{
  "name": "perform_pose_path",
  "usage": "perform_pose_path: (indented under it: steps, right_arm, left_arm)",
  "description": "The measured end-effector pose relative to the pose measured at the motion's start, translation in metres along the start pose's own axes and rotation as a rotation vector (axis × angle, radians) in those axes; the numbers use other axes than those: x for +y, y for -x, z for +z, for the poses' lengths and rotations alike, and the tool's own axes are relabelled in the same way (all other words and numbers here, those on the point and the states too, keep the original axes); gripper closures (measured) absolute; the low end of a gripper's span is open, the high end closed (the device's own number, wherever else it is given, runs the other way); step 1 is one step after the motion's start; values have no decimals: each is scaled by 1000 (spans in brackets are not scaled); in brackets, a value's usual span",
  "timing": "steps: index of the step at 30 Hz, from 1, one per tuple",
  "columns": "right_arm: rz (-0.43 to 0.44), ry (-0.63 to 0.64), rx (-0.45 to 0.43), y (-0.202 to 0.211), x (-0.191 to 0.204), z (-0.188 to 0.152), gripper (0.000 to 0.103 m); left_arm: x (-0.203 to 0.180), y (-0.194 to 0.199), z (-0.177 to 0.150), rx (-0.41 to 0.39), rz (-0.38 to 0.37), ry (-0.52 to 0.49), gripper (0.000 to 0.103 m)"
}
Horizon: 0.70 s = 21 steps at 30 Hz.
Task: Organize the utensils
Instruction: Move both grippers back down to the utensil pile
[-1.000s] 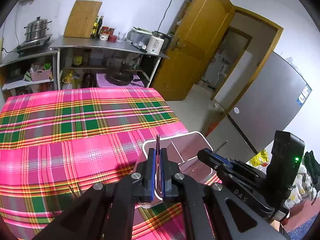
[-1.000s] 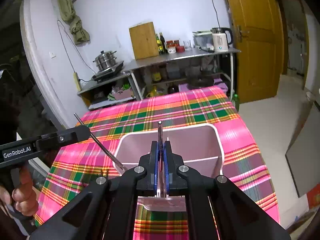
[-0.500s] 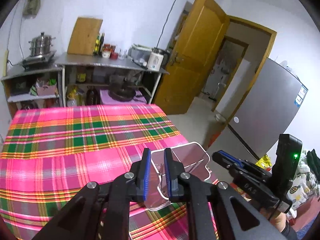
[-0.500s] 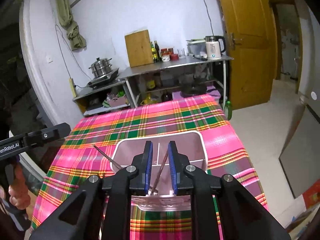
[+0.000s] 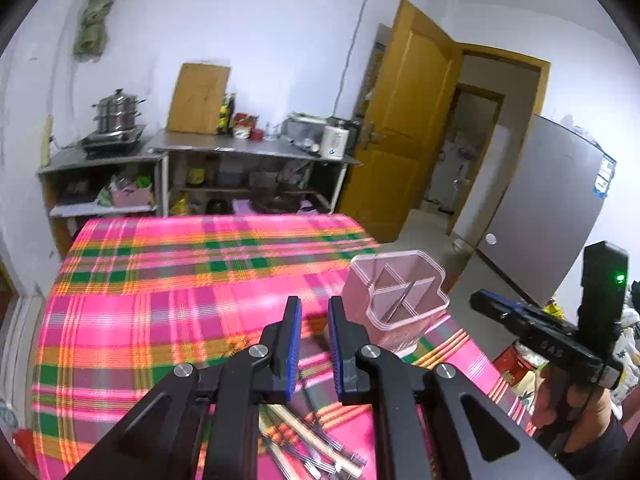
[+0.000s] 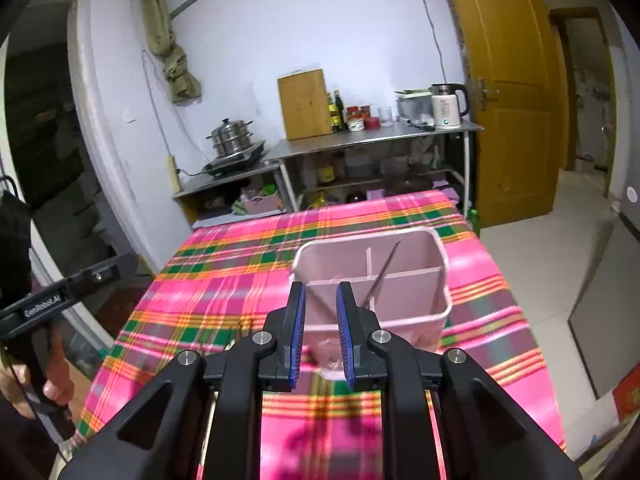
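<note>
Utensils (image 5: 312, 444) heaped on tablecloth (image 5: 160, 280) only in left view, divided holder (image 6: 372, 280) in both, both jaws apart, empty.

Left gripper (image 5: 314, 320) jaws parted, empty, above loose utensils (image 5: 312, 444); divided holder (image 5: 400, 304) on plaid cloth (image 5: 160, 280) holds chopsticks.

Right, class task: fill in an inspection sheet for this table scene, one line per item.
Surface: table under a pink plaid cloth.
Job's things: divided organizer holds slim utensils; loose chopsticks and forks lie beneath the left gripper.
Clutter: nothing seen.
Grippers: left gripper and right gripper both open, empty.
Cables: wall cord behind the shelf.
Surroundings: metal shelf, kettle, steamer pot, wooden door.
</note>
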State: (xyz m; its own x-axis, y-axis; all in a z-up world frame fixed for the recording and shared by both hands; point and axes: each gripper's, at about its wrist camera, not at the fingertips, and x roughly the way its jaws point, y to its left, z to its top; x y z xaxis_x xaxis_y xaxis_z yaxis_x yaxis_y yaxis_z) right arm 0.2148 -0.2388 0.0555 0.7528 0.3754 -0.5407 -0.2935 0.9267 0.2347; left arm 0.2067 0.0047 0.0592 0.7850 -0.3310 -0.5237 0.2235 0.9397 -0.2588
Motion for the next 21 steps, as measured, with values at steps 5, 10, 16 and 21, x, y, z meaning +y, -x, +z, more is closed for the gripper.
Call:
perform_pose_path:
  steps: [5,10,16,21]
  right_arm:
    - [27,44,28,6,20,-23,87]
    - [53,82,65,4,36,-42,87]
    - [78,104,108,-8,46,-55,87]
    - [91,113,142,-21,52,-64,87]
  left_arm:
    - [22,13,-36,40,39,69,90]
    - [40,10,-67,102,67,140,90]
    - [54,-4,-92,171,79,190,90]
    - [68,-23,-105,214,75,258,90]
